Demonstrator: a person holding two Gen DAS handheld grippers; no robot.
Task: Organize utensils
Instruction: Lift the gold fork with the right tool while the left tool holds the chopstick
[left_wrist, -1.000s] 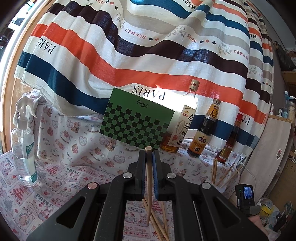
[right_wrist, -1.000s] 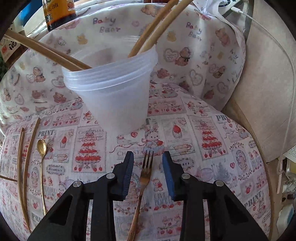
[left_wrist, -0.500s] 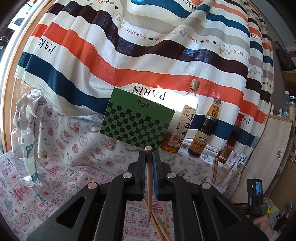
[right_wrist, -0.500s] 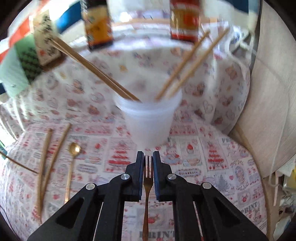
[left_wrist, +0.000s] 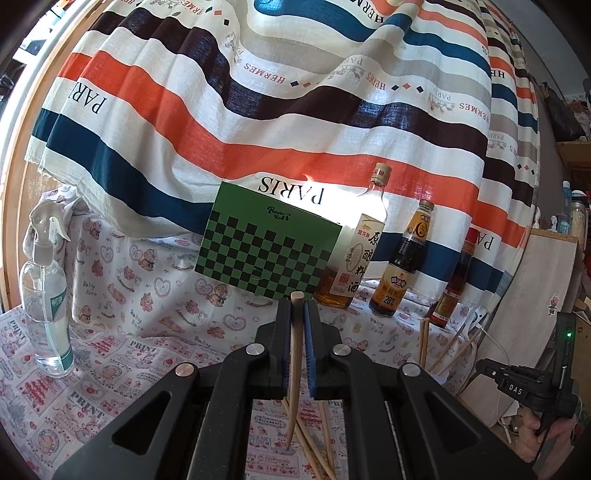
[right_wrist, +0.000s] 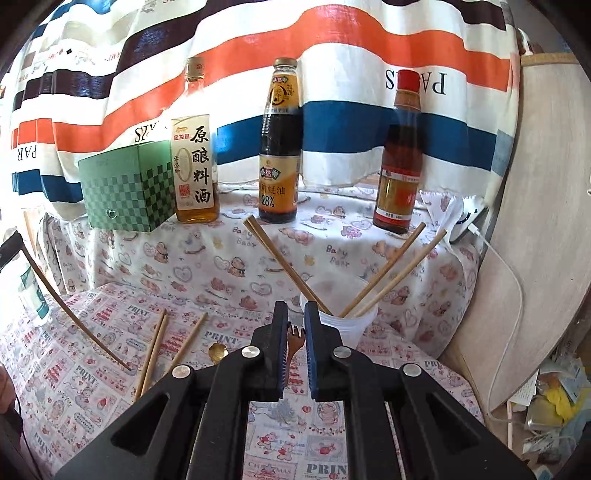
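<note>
Right wrist: printed tablecloth (right_wrist: 110, 369), striped curtain (right_wrist: 332, 74).

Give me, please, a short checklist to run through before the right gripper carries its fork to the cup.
1. Fork clamped in the right gripper: ok.
2. Fork lifted off the tablecloth: ok.
3. Cup upright: ok.
4. Room in the cup among the four chopsticks: cannot tell.
5. Left gripper holding its chopstick away from the cup: ok.
</note>
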